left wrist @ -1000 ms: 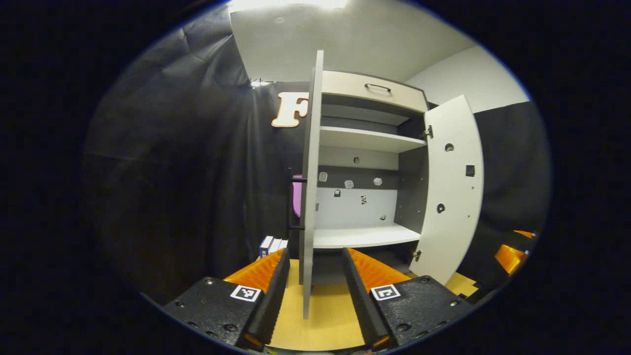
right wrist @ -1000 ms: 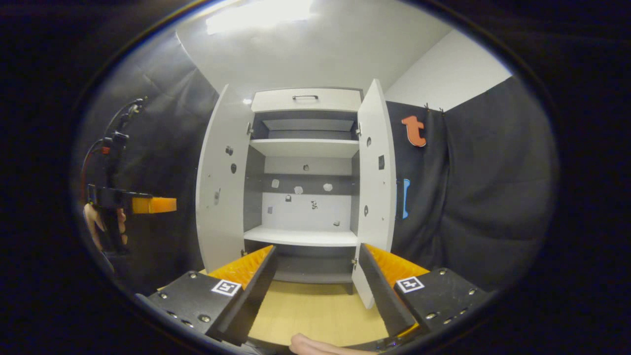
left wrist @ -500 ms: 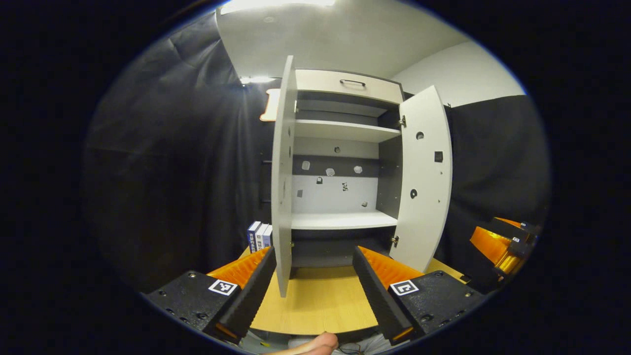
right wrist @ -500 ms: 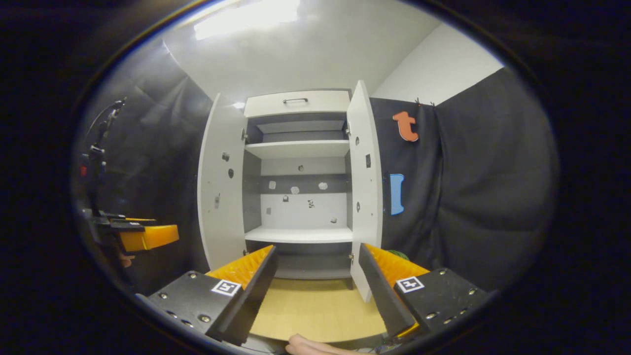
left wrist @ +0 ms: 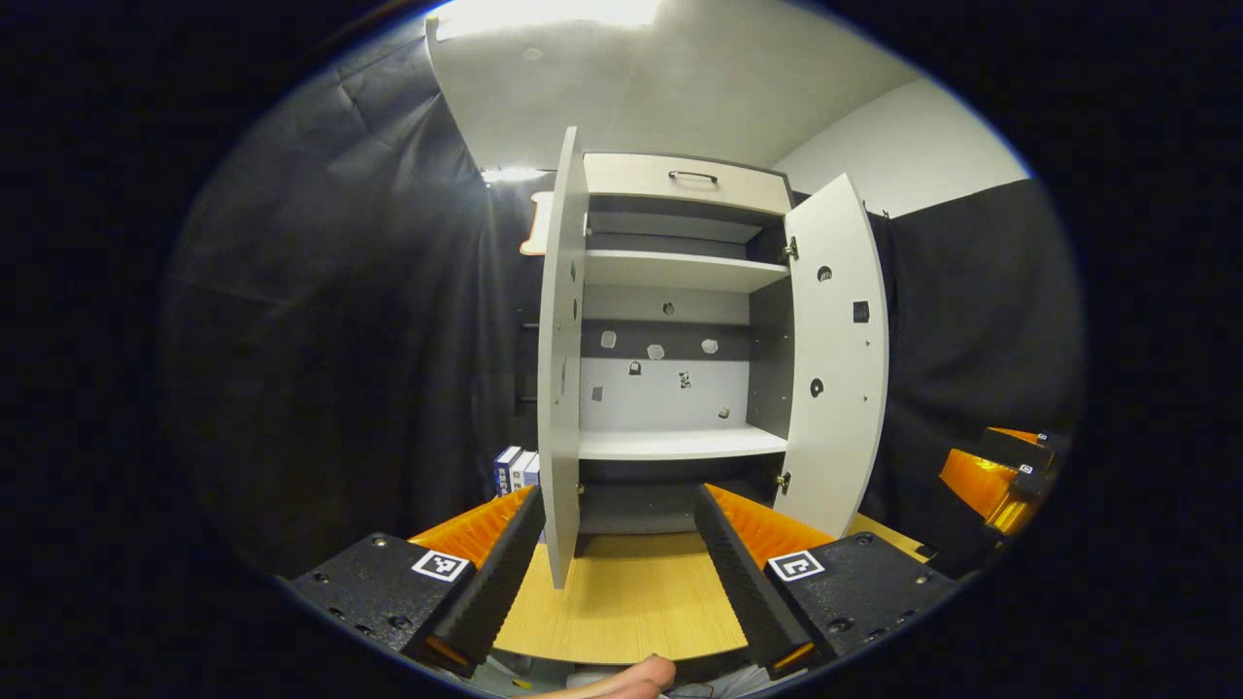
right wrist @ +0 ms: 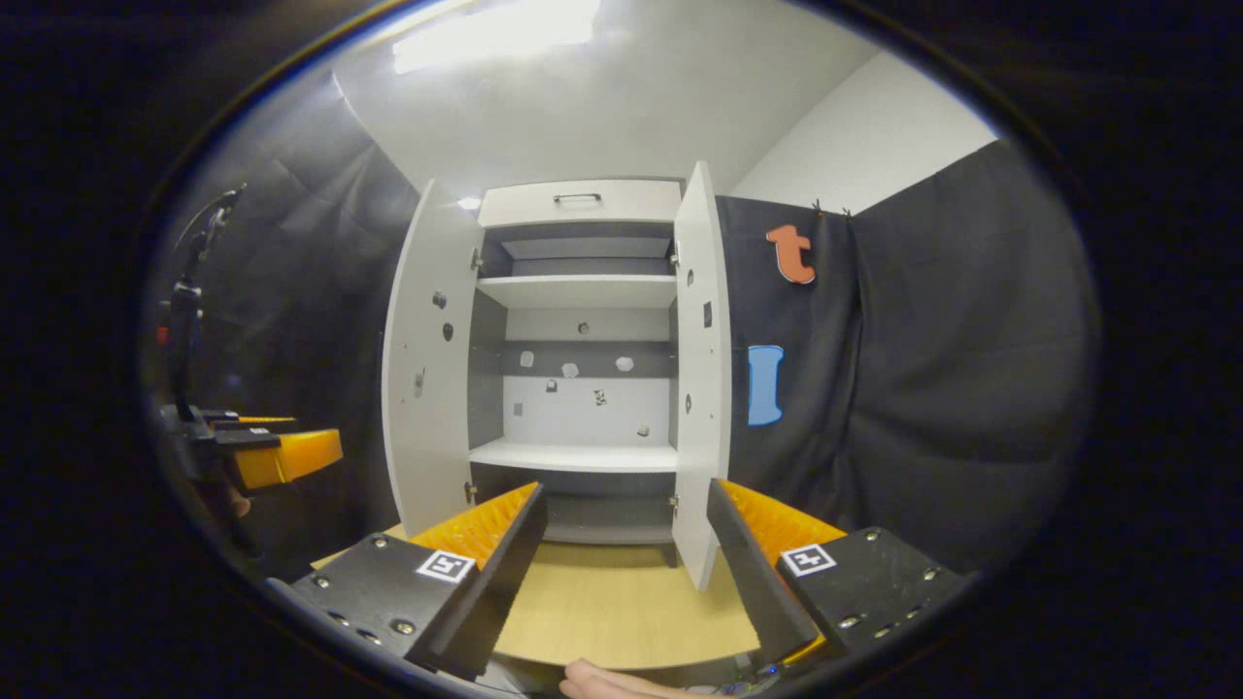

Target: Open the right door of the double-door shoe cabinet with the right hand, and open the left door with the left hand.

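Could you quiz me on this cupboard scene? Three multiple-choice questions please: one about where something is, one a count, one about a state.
1. Where is the small handle?
A. on the top drawer front
B. on the lowest shelf
C. on the wooden floor

2. How many doors stand swung out?
A. none
B. one
C. two

3. How are the right tongs?
A. clamped on a door
B. open, holding nothing
C. clamped on a shelf

Answers:
1 A, it sits on the drawer panel above the shelves.
2 C, the left one and the right door both stand out from the cabinet.
3 B, a wide gap shows bare floor between them.
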Demonstrator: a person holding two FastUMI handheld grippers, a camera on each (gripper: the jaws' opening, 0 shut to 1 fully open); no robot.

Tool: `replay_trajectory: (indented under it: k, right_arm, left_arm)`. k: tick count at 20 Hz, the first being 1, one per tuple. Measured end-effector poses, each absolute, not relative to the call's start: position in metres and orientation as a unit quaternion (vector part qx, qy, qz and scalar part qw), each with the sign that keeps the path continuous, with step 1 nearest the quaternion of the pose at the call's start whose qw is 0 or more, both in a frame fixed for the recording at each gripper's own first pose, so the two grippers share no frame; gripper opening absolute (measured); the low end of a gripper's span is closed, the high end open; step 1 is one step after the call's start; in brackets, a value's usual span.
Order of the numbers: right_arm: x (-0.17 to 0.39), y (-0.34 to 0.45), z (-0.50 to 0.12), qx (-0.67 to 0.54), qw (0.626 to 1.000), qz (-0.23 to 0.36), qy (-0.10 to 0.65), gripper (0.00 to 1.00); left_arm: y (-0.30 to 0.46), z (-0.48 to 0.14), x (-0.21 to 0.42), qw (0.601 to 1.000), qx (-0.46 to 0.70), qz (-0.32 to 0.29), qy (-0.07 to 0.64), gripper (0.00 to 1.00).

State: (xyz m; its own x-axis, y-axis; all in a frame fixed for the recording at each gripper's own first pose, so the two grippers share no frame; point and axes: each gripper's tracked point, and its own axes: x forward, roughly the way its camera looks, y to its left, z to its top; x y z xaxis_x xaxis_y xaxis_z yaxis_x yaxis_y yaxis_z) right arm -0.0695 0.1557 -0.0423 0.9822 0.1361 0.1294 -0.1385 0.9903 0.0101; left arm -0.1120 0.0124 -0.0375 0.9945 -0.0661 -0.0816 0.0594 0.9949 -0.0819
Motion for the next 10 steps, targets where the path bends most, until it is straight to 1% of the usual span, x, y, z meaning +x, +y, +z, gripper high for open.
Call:
replay_trajectory:
  k: [4,5,6,7,8,10]
  right_arm:
    - [-0.087,0.165,-0.038,0.0,0.993,0.082,-0.08,0.98]
    - [-0.091,0.166,-0.035,0.001,0.993,0.082,-0.087,1.0]
    - [-0.095,0.168,-0.034,0.001,0.993,0.081,-0.091,0.98]
    - [-0.1,0.17,-0.033,-0.001,0.992,0.082,-0.094,0.94]
    - [-0.103,0.173,-0.033,-0.004,0.992,0.083,-0.097,0.98]
    - [-0.11,0.172,-0.034,-0.007,0.991,0.081,-0.102,0.98]
  left_arm:
    - [0.029,-0.027,-0.128,0.999,-0.044,-0.005,0.009,0.96]
    - [0.029,-0.028,-0.133,0.999,-0.049,-0.006,0.006,0.96]
    - [0.026,-0.029,-0.136,0.998,-0.056,-0.011,0.004,0.96]
    - [0.023,-0.03,-0.14,0.998,-0.062,-0.018,0.003,0.96]
    - [0.024,-0.032,-0.143,0.998,-0.066,-0.02,0.001,0.96]
    - [0.023,-0.03,-0.148,0.997,-0.073,-0.025,-0.007,0.96]
